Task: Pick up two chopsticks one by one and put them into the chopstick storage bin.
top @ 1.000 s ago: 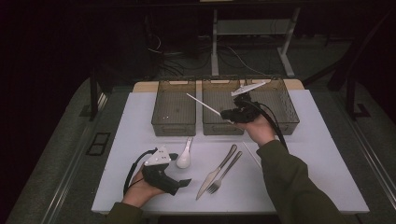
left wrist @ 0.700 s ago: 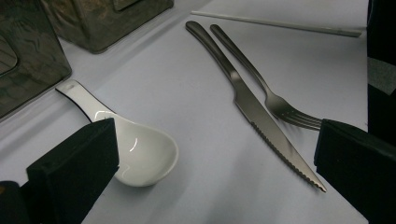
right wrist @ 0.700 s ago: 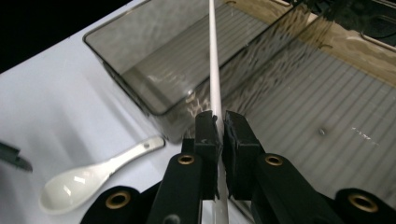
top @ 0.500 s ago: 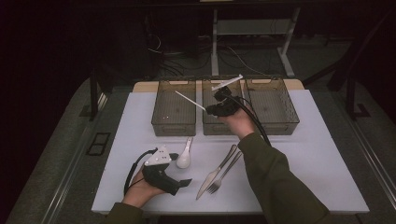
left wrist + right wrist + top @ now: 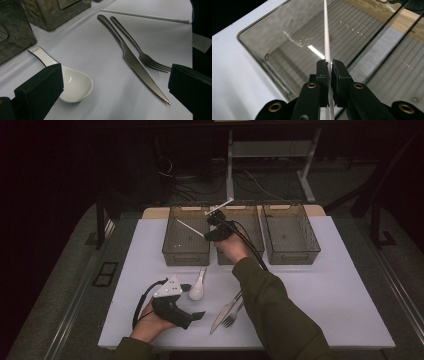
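Note:
My right gripper hangs over the gap between the left bin and the middle bin, shut on a thin white chopstick. The stick slants out over the left bin. In the right gripper view the chopstick runs up from between the closed pads, above the left bin's ribbed floor. My left gripper rests on the white table near the front edge, open with nothing between its jaws. A white ceramic spoon, a knife and a fork lie just ahead of it.
Three clear mesh-patterned bins stand in a row at the back, the right bin included. A second white chopstick lies on the table beyond the cutlery. The white tabletop has free room on the right. The person's right sleeve crosses the centre.
The right hand has carried the chopstick leftward, from above the middle and right bins to above the left bin. The left hand and the cutlery have stayed put.

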A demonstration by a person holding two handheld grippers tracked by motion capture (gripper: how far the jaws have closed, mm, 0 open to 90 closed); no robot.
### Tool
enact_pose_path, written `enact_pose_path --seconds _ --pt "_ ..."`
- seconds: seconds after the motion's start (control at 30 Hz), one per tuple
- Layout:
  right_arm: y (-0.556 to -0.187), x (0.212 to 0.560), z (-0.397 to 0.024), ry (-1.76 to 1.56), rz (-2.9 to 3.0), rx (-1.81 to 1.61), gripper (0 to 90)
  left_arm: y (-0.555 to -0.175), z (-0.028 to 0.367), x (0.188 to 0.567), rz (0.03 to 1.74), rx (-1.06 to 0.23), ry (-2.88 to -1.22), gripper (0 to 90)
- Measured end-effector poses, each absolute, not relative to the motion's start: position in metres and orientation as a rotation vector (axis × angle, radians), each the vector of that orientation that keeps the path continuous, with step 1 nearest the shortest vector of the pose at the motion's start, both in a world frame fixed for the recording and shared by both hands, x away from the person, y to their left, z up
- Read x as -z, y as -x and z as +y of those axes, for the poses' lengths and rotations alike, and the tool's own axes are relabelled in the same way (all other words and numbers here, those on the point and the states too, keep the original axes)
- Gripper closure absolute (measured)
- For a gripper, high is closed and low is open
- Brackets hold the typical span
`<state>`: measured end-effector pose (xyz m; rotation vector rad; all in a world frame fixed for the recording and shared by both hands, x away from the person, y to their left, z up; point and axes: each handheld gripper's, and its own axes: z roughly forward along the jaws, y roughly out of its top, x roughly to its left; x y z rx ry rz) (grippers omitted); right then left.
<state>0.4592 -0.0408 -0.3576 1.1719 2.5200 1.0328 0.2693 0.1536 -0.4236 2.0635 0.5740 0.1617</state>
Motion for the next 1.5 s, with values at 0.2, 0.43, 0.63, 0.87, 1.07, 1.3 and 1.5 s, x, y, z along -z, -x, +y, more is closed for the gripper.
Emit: enact_pose_path --seconds 0.2,0.43,0.63,0.87,1.07,1.3,1.5 --pt "-0.47 0.36 -0.027 -1.203 2.508 -1.011 84.6 -0.269 0.153 0.424 0.569 -0.158 -2.064 0.0" --pt "-0.477 0.364 -0.011 -1.218 2.506 -0.998 84.5 -0.269 0.152 0.424 0.574 -0.153 -2.054 0.0" --pt "-0.475 0.371 0.004 -1.197 2.533 -0.962 83.8 -0.268 0.152 0.424 0.57 -0.15 -2.052 0.0" --pt "-0.474 0.369 0.002 -1.176 2.534 -0.972 74.4 -0.269 0.153 0.424 0.569 -0.148 -2.055 0.0" --pt "-0.469 0.354 -0.013 -1.161 2.519 -1.069 60.9 -0.269 0.154 0.424 0.568 -0.153 -2.064 0.0" --pt "-0.453 0.339 -0.039 -1.116 2.519 -1.148 45.9 -0.269 0.153 0.424 0.559 -0.162 -2.071 0.0" --pt "-0.437 0.333 -0.062 -1.054 2.516 -1.203 40.0 -0.269 0.153 0.424 0.563 -0.16 -2.068 0.0"
